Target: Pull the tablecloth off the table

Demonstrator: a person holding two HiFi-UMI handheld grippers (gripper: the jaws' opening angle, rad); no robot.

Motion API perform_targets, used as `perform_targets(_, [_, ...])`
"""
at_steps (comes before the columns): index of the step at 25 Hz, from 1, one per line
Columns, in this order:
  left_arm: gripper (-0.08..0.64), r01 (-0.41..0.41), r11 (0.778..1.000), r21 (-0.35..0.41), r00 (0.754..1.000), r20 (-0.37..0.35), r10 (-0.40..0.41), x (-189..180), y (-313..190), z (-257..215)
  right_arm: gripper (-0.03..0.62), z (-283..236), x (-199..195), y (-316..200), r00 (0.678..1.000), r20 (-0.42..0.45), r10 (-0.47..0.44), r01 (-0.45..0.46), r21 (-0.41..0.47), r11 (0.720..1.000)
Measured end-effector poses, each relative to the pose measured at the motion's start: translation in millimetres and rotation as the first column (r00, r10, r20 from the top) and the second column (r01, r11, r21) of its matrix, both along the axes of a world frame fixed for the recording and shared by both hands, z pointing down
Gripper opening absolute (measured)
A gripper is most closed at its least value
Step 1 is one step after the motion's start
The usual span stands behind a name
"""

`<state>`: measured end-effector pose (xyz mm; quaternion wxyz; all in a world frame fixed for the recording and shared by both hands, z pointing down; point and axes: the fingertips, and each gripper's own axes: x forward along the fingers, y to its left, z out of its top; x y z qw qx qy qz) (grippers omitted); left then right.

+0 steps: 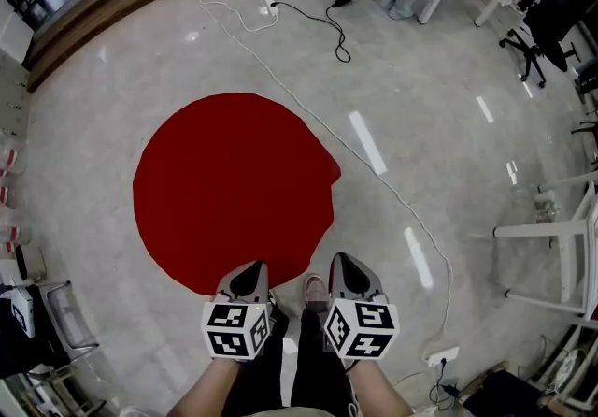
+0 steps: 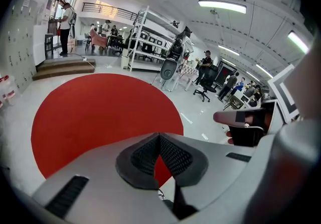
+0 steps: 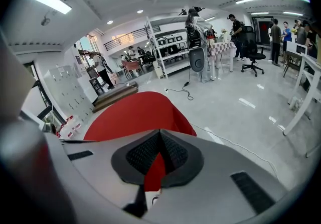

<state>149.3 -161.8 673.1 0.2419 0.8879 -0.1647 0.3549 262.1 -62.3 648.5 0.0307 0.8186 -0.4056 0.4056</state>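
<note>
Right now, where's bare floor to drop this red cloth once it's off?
Bare floor right of the tablecloth, between the white cable and the white frame. Also bare beyond it, before the wooden step. Crowded by the office chair.

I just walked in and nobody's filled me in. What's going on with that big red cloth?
A person stands at the near edge of a round red tablecloth with a tool in each hand. The left tool and the right tool sit side by side at the cloth's near rim. Both are shut, with red fabric showing inside their jaws, so both appear clamped on its edge. The cloth lies spread out, with one fold on its right side. It is not pulled off yet.
</note>
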Motion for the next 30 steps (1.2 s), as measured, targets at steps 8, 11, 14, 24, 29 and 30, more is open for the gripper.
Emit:
perform_targets(8, [0.014, -0.039, 0.999, -0.007, 0.999, 0.026, 0.040, -8.3, 0.9, 9.0, 0.025, 26.0, -30.5, 2.8, 0.997, 0.067, -0.044, 0.046, -0.029, 0.999])
perform_targets(11, [0.014, -0.052, 0.999, -0.002, 0.998, 0.036, 0.052, -7.9, 1.6, 11.4, 0.026, 32.3, -37.6, 4.9, 0.995, 0.091, -0.045, 0.047, -0.014, 0.999])
perform_targets(14, [0.014, -0.063, 0.998, 0.006, 0.997, 0.046, 0.063, -7.2, 3.6, 14.6, 0.088, 39.3, -40.2, 6.4, 0.993, 0.107, -0.056, 0.057, -0.006, 0.998])
perform_targets(24, [0.014, -0.075, 0.997, 0.016, 0.992, 0.100, 0.073, -11.4, 10.9, 25.6, 0.159, 64.7, -55.4, 1.1, 0.973, 0.153, -0.171, 0.169, 0.025, 0.985])
perform_targets(29, [0.014, -0.002, 1.000, 0.015, 0.993, 0.121, 0.000, -20.5, 12.5, 26.1, 0.214, 81.1, -68.7, -4.2, 0.934, 0.180, -0.309, 0.305, 0.049, 0.951])
perform_targets(30, [0.014, 0.015, 1.000, 0.016, 0.992, 0.125, -0.017, -23.0, 12.3, 26.0, 0.228, 85.6, -70.9, -5.6, 0.923, 0.182, -0.339, 0.336, 0.052, 0.941])
